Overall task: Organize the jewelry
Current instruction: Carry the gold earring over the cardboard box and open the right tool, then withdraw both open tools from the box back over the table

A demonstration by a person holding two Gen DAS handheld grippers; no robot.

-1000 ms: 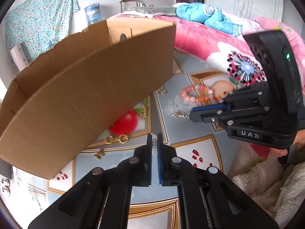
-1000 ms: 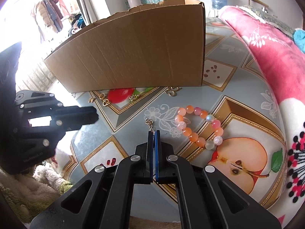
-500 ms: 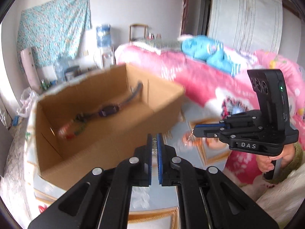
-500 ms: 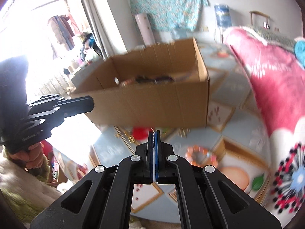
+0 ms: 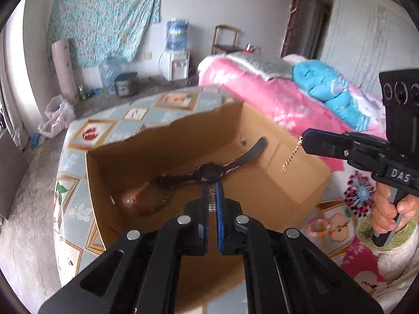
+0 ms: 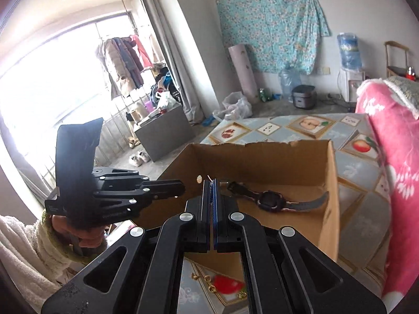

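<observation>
An open cardboard box (image 5: 275, 183) (image 6: 330, 183) stands on the patterned table. Inside lie a dark wristwatch (image 5: 209, 171) (image 6: 269, 200) and a beaded piece (image 5: 136, 198). My right gripper (image 5: 305, 138) (image 6: 211, 183) is shut on a thin gold chain (image 5: 290, 159) that hangs over the box's right side. My left gripper (image 5: 212, 191) (image 6: 180, 184) is shut and empty, raised over the box's near wall. An orange-pink bead bracelet (image 5: 318, 226) lies on the table right of the box. Small gold earrings (image 6: 207, 278) lie on the table in front of the box.
A pink blanket (image 5: 262, 96) (image 6: 392, 157) borders the table on the right. The patterned tablecloth (image 5: 78, 209) (image 6: 366, 183) extends around the box. The floor beyond holds a water dispenser (image 5: 175, 52), bags and a pot.
Both grippers have risen from table level to above the box. The right gripper lifted the gold chain off the table and carried it over the box. The box's inside has come into view.
</observation>
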